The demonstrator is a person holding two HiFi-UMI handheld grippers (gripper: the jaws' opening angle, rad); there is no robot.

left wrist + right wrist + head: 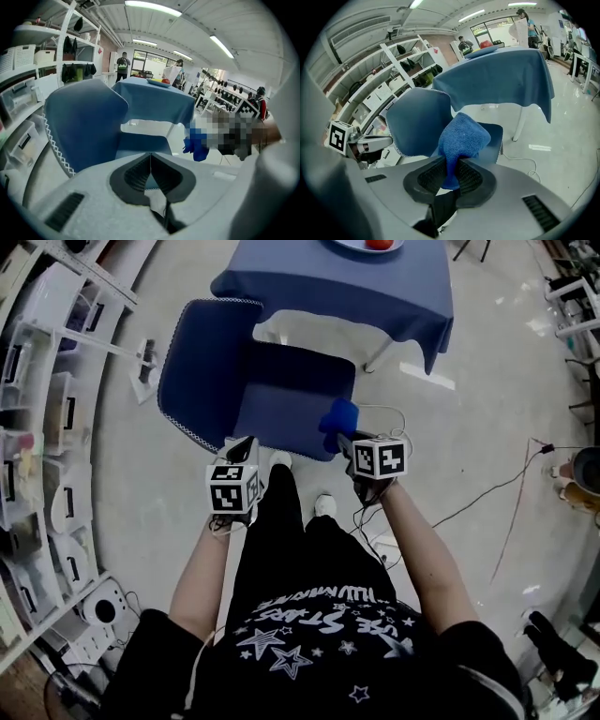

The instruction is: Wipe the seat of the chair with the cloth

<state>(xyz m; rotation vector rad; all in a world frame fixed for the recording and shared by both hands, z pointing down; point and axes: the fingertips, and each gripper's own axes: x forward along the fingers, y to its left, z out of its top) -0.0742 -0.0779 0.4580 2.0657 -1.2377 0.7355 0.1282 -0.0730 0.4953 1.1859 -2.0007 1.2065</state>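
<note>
The room is a workshop with a pale, smooth floor. Shelving [37,427] runs along 9 o'clock, and a blue-draped surface [347,287] stands at 12 o'clock.

The cloth [461,138] is a blue bunch pinched by one fold in the right tool [451,176]. The jaws are narrow on that fold, and most of the cloth billows out ahead of them. In the head view the cloth lies over the 4 o'clock corner of the seat [295,395]. Contact is not clear, and the right gripper view suggests it hangs just above. The chair [202,362] has its back toward 10 o'clock. The left tool [151,173] is near the seat's 7 o'clock edge, its jaws pressed together on nothing.

- **Cloth slipping:** Only a thin fold is gripped, so drag against the seat's fabric could probably pull the cloth free.
- **Uneven wipe:** A bunched cloth would likely wipe a narrow stripe. Pressing harder to spread it could bring the tool's hard tips onto the seat.
- **Chair moving:** Nothing steadies the chair, so a firm push toward 12 o'clock may slide it on the floor.
- **Cable:** A cable [506,493] trails at 4 o'clock near the feet and could catch a step.
</note>
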